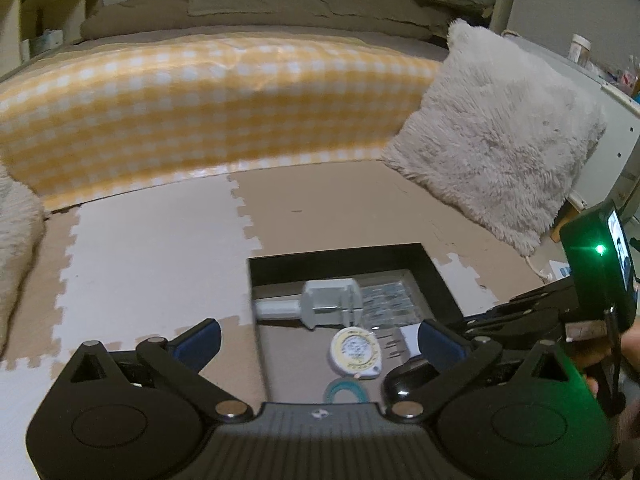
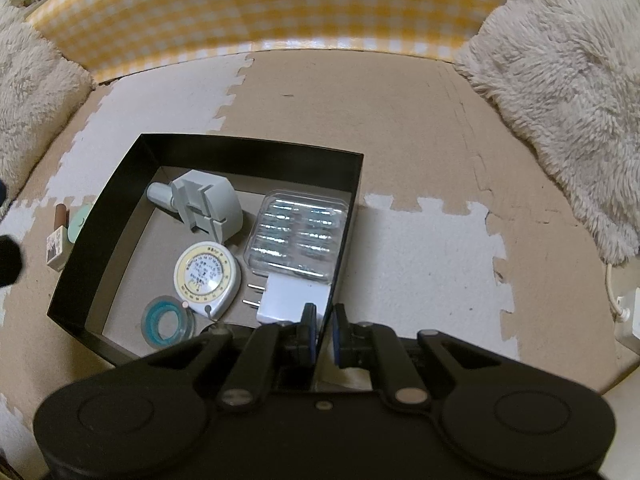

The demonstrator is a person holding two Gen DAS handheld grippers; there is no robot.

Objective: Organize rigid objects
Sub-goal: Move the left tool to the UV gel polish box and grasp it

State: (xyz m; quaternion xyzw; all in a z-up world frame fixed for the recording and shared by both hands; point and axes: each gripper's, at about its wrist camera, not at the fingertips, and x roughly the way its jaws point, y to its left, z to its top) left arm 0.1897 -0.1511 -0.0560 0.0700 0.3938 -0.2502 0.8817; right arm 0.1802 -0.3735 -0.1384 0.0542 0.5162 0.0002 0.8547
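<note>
A black open box [image 2: 352,184] stands on the foam floor mat. It holds a grey tool [image 2: 208,204], a clear plastic case [image 2: 296,236], a round white tape measure [image 2: 206,276], a white plug adapter [image 2: 292,300] and a teal ring [image 2: 164,322]. My right gripper [image 2: 323,330] is shut on the box's right wall at its near corner. My left gripper [image 1: 320,344] is open and empty above the box's [image 1: 436,276] near side, over the tape measure [image 1: 354,354]. A dark object [image 1: 404,380] lies by its right finger.
Outside the box's left wall lie a small wooden stamp [image 2: 58,246] and a mint round piece [image 2: 78,222]. Fluffy cushions [image 2: 568,92] flank a yellow checked bed edge [image 2: 260,8]. A white cable and socket [image 2: 620,304] sit at the right.
</note>
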